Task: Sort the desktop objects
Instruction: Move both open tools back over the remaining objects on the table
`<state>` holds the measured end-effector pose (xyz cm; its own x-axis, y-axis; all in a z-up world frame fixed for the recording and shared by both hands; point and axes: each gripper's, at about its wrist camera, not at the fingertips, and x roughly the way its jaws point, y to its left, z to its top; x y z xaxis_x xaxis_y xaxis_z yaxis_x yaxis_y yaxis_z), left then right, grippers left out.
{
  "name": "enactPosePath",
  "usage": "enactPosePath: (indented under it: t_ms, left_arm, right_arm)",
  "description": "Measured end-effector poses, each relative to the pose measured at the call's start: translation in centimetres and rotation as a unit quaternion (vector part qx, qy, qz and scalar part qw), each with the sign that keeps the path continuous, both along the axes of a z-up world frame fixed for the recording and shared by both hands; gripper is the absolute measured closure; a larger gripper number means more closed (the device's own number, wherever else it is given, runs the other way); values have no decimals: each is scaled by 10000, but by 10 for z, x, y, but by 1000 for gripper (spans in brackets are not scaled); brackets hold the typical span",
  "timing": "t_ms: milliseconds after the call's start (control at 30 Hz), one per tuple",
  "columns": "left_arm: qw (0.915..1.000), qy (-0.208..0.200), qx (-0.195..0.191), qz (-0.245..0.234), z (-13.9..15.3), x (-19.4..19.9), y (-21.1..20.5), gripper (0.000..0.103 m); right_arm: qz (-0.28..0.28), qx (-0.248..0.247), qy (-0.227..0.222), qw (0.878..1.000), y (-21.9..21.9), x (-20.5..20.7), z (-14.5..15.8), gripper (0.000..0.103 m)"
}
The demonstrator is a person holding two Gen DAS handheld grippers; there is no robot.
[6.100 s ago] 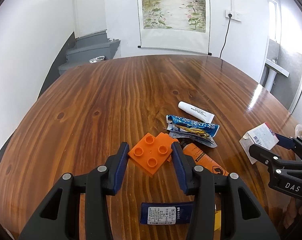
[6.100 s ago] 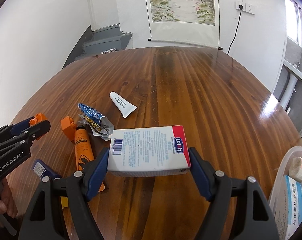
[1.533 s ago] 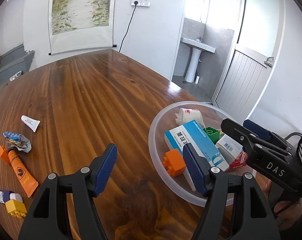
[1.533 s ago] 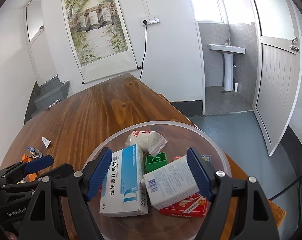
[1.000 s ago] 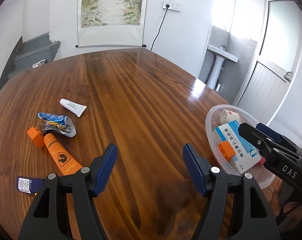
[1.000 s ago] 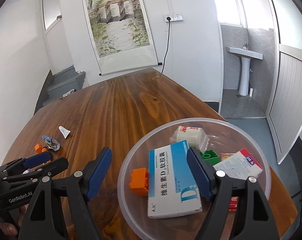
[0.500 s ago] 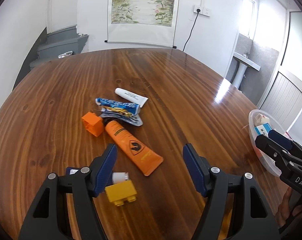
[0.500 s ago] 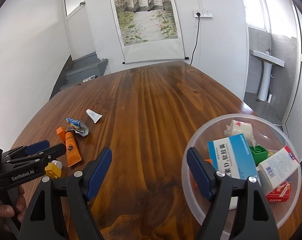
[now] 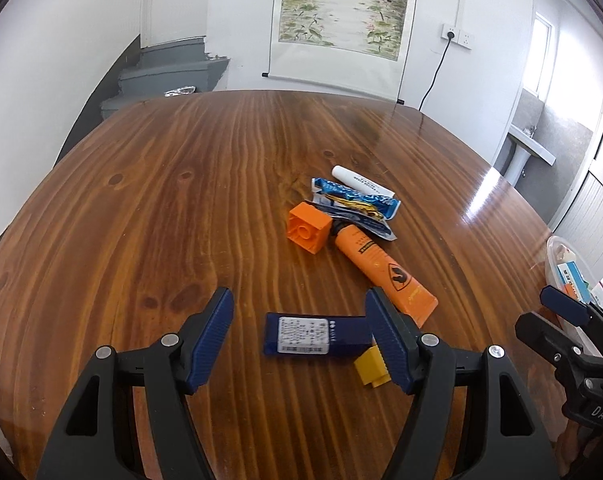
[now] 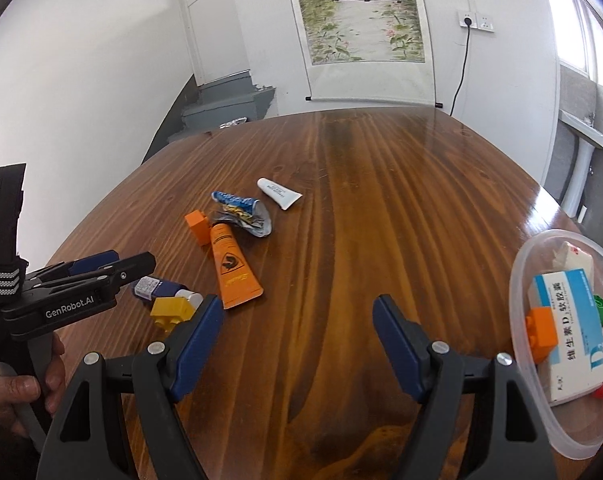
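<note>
glossy grained wooden table [image 9: 221, 184], flat orange tube [image 9: 381, 266], boxy orange brick [image 9: 307, 230]

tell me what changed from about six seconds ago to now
The left gripper let go of the flat orange toy brick, and the right gripper released the white carton; both now lie in the clear plastic bowl. Both grippers are open and have swung back to the pile on the wooden table. The orange tube, white tube, blue wrapper and dark blue box stayed put.
</note>
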<state>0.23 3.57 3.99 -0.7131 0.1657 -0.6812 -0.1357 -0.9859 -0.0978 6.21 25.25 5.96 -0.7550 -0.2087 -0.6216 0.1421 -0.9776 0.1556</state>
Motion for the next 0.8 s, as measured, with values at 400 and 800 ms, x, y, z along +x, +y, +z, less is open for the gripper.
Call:
enactPosePath:
  t_ms: [400,800]
  left_arm:
    - [9991,-7,232,353,-6,0,-45,31]
    - [9986,-62,414,334,-10,-2,-58,31]
  right_arm:
    - [693,147,-239,9972,-63,-11,-13,26]
    - [1017,264,-556,9929,-99,-30,-29,44]
